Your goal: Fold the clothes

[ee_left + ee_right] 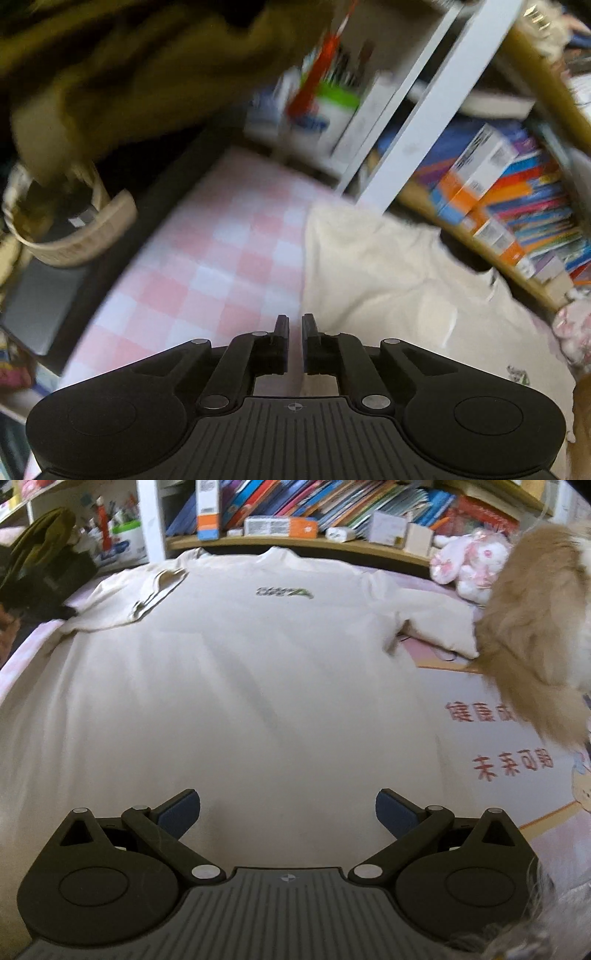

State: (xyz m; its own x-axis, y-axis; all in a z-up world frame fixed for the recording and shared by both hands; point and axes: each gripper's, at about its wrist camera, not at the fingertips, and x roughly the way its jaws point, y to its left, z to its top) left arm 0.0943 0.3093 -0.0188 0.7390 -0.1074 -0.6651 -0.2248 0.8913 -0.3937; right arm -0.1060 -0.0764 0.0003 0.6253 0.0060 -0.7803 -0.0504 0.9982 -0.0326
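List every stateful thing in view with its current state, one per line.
cream T-shirt: spread flat, print up, unfolded
T-shirt's left sleeve: folded inward onto the body
left gripper: nearly shut, holding nothing
right gripper: open, empty, above the shirt hem
pink plush bunny: lying beside the shirt

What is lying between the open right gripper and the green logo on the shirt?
In the right wrist view, only the smooth cream fabric of the T-shirt lies between the right gripper and the logo; nothing else rests on that stretch.

Cloth, plastic and fur

Matt cream cloth T-shirt (229,672); matt black plastic right gripper (288,812); shaggy tan fur (532,627).
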